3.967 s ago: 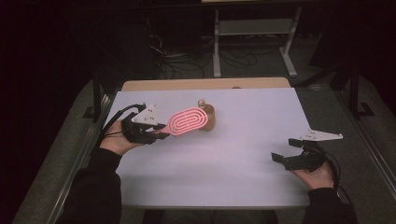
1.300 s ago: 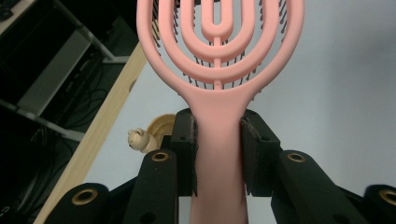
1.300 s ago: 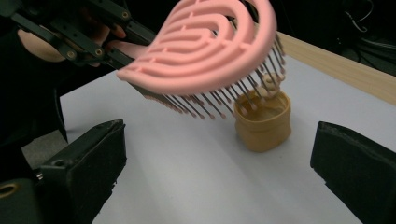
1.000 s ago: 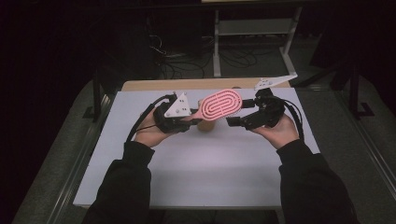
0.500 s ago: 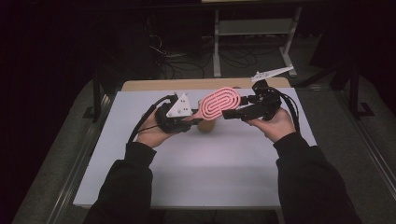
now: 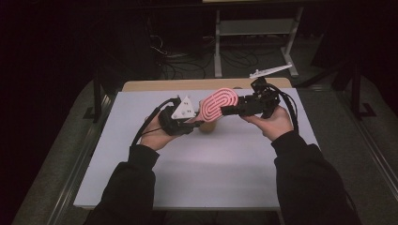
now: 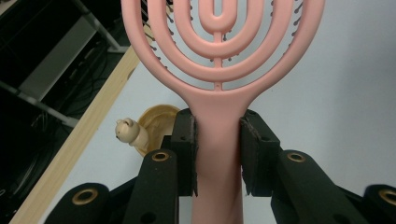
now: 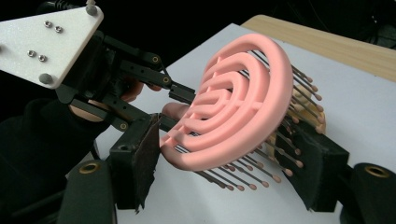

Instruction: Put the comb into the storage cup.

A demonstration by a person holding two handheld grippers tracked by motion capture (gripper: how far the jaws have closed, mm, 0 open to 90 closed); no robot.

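Note:
My left gripper [image 6: 199, 123] is shut on the handle of a pink oval hairbrush [image 6: 218, 104] and holds it up above the white table top, head tilted to the right. In the left gripper view both pads of the left gripper [image 7: 218, 154] press the handle of the brush [image 7: 219, 70]. My right gripper [image 6: 226, 111] has come in from the right. Its jaws stand open on either side of the brush head [image 8: 233, 116]: one pad by the smooth rim, the other by the bristle tips, around the right gripper [image 8: 231, 163].
A small tan container with a bear figure [image 7: 135, 130] stands on the white sheet [image 6: 211, 168] just under the brush [image 6: 209, 127]. A wooden strip [image 6: 187, 85] borders the far edge. Behind the table a metal rack [image 6: 253, 28] and cables sit in the dark.
The left gripper carried the brush from the left toward the middle and raised it. The right gripper travelled from the table's right side up to the brush head and now straddles it.

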